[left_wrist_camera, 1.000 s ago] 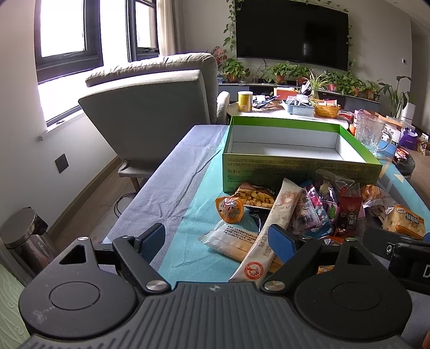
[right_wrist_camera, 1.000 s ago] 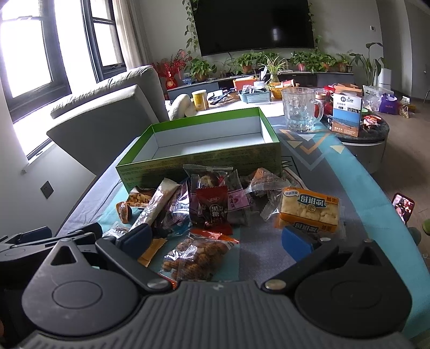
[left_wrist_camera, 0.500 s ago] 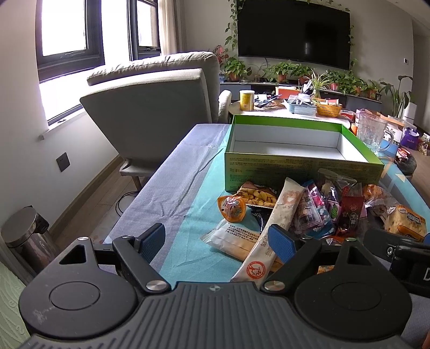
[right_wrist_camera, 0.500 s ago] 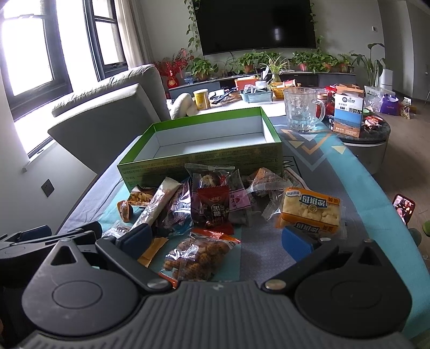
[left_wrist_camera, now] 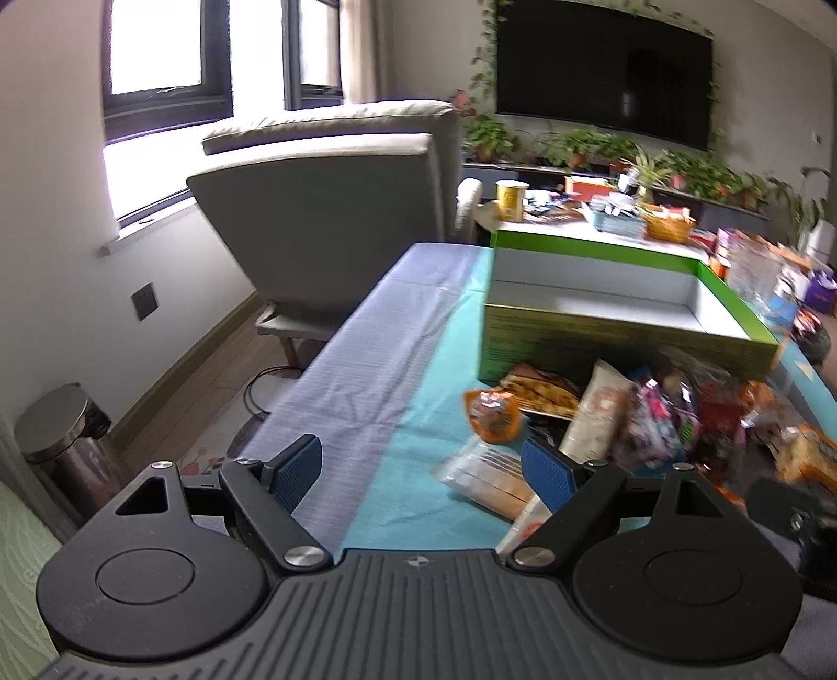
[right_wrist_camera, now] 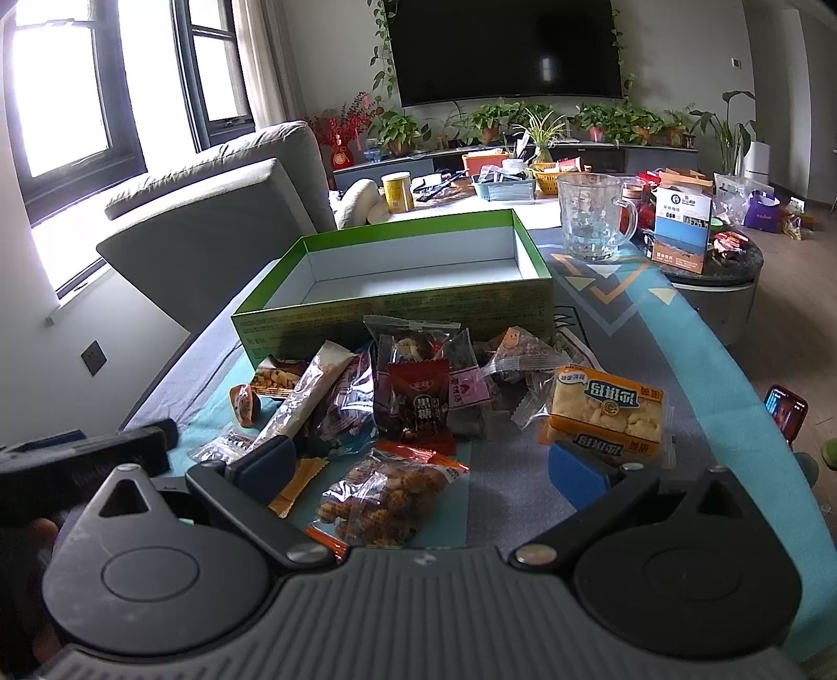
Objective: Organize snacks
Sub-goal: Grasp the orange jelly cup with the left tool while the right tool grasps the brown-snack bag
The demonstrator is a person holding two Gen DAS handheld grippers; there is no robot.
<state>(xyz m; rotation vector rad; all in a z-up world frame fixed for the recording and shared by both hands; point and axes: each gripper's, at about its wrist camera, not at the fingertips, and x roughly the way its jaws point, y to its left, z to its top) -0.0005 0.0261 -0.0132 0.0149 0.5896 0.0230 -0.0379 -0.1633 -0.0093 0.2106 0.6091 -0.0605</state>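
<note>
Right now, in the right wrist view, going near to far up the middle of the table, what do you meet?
Right gripper, open → bag of nut balls → dark red candy bag → green box, nothing in it → yellow can → TV.

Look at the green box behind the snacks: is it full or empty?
Empty. The green box shows only its bare white floor and walls; the snacks all lie outside it.
</note>
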